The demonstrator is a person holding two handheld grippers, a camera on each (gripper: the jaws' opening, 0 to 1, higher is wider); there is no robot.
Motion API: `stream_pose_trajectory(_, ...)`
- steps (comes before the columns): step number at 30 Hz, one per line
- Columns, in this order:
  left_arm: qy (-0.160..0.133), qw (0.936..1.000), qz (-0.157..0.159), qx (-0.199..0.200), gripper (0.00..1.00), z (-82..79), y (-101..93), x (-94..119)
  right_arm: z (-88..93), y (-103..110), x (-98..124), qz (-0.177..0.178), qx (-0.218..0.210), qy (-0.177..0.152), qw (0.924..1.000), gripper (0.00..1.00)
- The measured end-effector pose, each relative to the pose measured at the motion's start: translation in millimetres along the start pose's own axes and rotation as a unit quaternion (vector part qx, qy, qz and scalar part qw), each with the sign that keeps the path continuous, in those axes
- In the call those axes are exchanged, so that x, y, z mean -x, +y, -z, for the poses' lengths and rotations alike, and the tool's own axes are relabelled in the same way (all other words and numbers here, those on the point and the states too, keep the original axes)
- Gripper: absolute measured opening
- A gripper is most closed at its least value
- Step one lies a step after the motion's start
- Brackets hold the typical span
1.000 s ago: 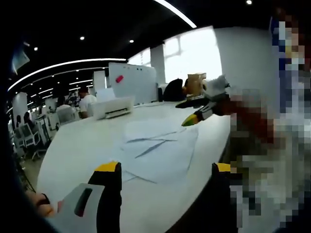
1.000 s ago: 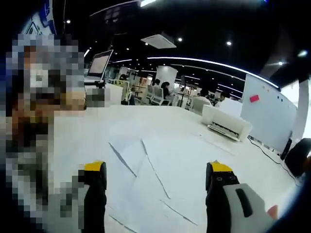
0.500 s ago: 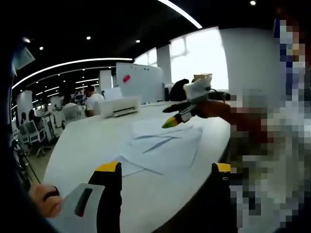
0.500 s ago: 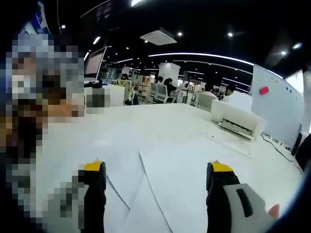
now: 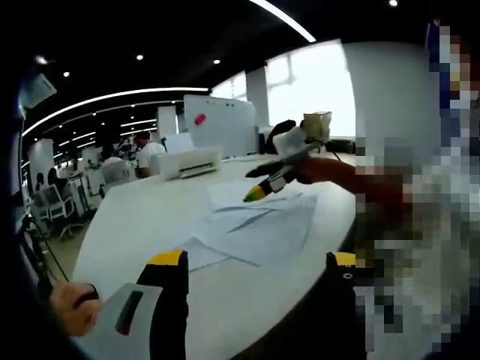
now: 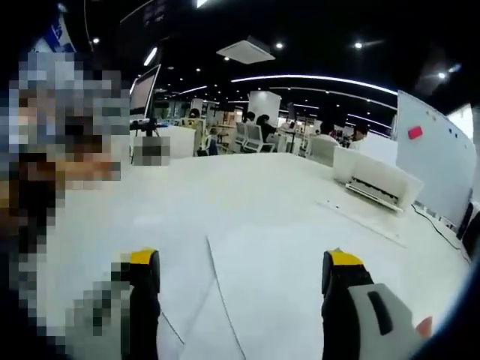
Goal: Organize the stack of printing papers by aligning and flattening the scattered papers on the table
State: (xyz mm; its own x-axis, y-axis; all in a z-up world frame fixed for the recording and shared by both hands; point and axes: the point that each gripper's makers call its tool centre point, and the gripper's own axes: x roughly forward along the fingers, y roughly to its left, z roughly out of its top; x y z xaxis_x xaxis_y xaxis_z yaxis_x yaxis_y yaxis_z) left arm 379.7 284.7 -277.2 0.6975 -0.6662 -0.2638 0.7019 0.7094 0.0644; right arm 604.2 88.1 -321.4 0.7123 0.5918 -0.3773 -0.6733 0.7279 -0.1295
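One hand-held gripper now lower over papers.

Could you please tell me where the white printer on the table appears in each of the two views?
Left gripper view: the printer sits upper left of centre, at the table's far end.
Right gripper view: the printer sits right of centre.
Shared landmark: the whiteboard with a pink tag behind it.
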Motion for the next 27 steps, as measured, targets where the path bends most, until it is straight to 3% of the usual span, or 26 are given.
stream_pose_trajectory(13,0.003,1.0000,-0.001,-0.001,0.77,0.2,-1.5,0.5,12.6,-2.1,-18.2,-0.018,-0.018,0.020,0.9995,0.90)
stream_pose_trajectory(20,0.002,1.0000,0.003,0.000,0.76,-0.3,-4.3,-1.3,15.1,8.1,-26.6,-0.032,-0.019,0.027,0.9990,0.90)
stream_pose_trajectory(27,0.005,1.0000,0.003,-0.001,0.76,-0.9,-3.5,-3.1,6.4,5.1,-39.6,-0.036,-0.030,0.019,0.9987,0.90)
